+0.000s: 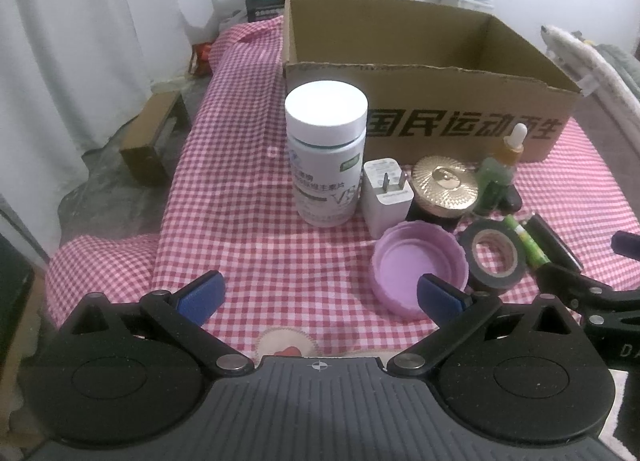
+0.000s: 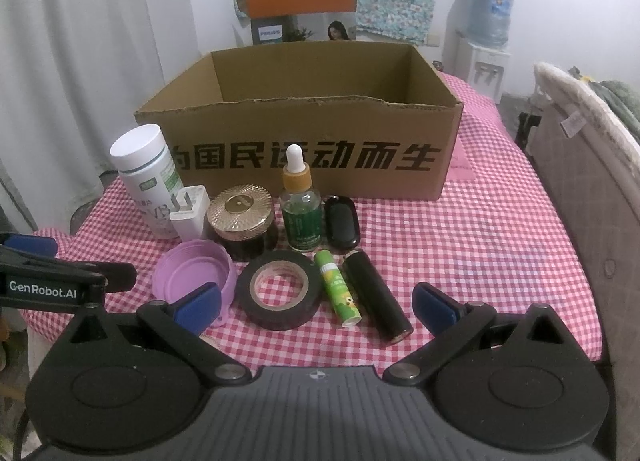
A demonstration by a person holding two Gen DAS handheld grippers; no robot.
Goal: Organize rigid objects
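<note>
Both claws, left claw and right claw, gape empty. The black tape roll near the surface's front edge looks light and stiff; pinch across its rim.

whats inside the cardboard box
Nothing shows inside the cardboard box: only its bare inner back and side walls are visible. Its front wall hides the floor, so anything lying low cannot be ruled out.

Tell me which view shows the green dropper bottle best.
The right wrist view: the green dropper bottle stands whole and unobstructed in front of the cardboard box. In the left wrist view the bottle sits at the far right, partly hidden behind the gold-lidded jar.
</note>
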